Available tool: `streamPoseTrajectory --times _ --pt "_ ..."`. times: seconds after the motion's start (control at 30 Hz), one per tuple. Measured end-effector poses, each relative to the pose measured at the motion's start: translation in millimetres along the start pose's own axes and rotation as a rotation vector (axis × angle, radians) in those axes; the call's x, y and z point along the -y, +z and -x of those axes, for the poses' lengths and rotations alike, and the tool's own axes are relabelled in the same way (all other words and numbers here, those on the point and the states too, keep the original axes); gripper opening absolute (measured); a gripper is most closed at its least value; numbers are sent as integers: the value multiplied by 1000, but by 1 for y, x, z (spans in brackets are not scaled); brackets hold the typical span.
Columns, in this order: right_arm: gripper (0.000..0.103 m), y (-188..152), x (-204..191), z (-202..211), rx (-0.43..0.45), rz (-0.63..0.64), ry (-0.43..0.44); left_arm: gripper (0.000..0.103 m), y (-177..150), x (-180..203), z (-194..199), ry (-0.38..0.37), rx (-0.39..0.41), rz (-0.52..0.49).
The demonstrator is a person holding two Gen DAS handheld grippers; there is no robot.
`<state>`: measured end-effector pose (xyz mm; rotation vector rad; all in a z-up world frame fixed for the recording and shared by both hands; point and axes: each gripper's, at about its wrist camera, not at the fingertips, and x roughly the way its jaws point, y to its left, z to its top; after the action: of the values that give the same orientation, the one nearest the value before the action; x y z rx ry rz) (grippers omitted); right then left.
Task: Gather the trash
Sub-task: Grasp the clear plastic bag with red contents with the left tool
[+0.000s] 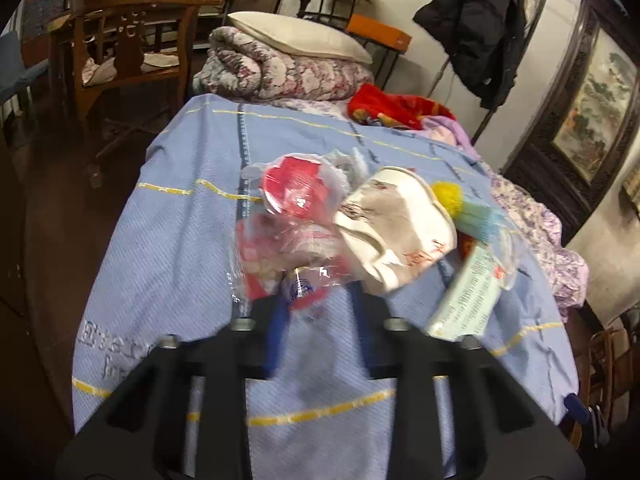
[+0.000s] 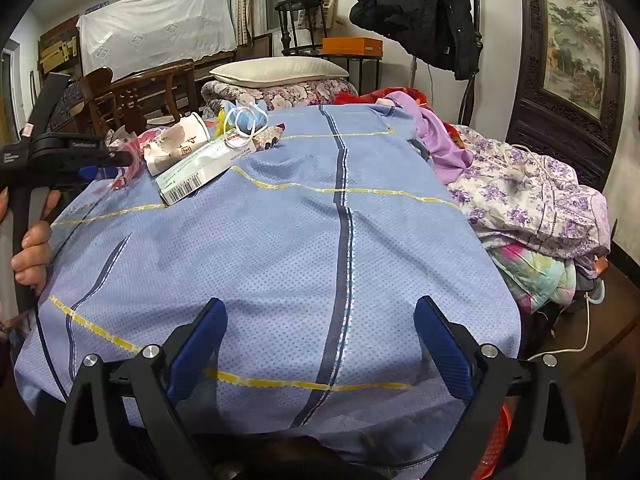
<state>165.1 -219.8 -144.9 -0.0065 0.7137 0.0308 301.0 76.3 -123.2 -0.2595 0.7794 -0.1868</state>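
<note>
Gaping wide over the blue sheet (image 2: 280, 248), right tool (image 2: 318, 316) grips nothing; left tool (image 1: 320, 296) part-open at the plastic wrapper (image 1: 288, 240).

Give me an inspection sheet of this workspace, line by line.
Surface: blue bedspread with yellow lines, wrinkled.
Job's things: crushed paper cup, clear plastic wrapper, flat carton, face mask, piled together.
Clutter: floral clothes, red blanket.
Grippers: left gripper at the wrapper's edge, grip unclear; right gripper open, over bare spread.
Cables: white cable beside the bed.
Surroundings: wooden chair, black jacket, framed painting.
</note>
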Motion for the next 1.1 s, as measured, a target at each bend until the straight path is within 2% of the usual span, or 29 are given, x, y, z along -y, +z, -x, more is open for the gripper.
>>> streamPoseTrajectory --times 0.13,0.2,0.23,0.3,0.33,0.37,0.4,0.43,0.47,0.5,0.57,0.7,0.73,0.77,0.8,0.87,0.9,0.97,1.1 --pt "95 0 -1 0 0 7 3 22 -19 8 20 -28 29 -17" --pt "96 -1 -1 0 -1 10 4 22 -35 10 16 -1 9 -40" --pt "97 -1 -2 0 -1 11 4 19 -41 11 10 16 -31 -45" --pt "97 -1 -2 0 -1 10 4 22 -43 12 20 0 -4 -51" --pt "97 -1 -2 0 -1 11 3 29 -41 14 24 12 6 -62" --pt "97 -1 -2 0 0 11 3 44 -38 16 26 9 6 -67" --pt "97 -1 -2 0 0 10 2 53 -30 17 30 0 16 -68" --pt "98 -1 -3 0 0 9 3 75 -25 17 32 12 31 -67" --pt "98 -1 -3 0 0 9 3 87 -19 17 33 38 51 -64" --pt "98 -1 -2 0 0 9 4 89 -10 16 32 63 71 -59" --pt "98 -1 -3 0 1 10 4 89 6 12 21 69 57 -42" --pt "98 0 -3 -1 3 12 9 89 29 -5 -18 79 -41 53" --pt "98 0 -3 -1 3 13 10 87 29 -10 -27 64 -61 77" --pt "98 0 -2 -1 3 14 11 77 27 -14 -31 45 -75 94" --pt "98 0 -3 0 3 15 13 71 25 -17 -33 17 -83 113" --pt "98 0 -2 0 3 16 15 34 24 -21 -24 -46 -50 116" --pt "98 0 -1 0 3 16 15 27 20 -23 -20 -60 -47 114" --pt "98 0 -1 0 2 14 13 15 15 -25 -15 -88 -43 123" --pt "98 1 -1 -2 -1 14 10 11 2 -25 9 -85 8 104"
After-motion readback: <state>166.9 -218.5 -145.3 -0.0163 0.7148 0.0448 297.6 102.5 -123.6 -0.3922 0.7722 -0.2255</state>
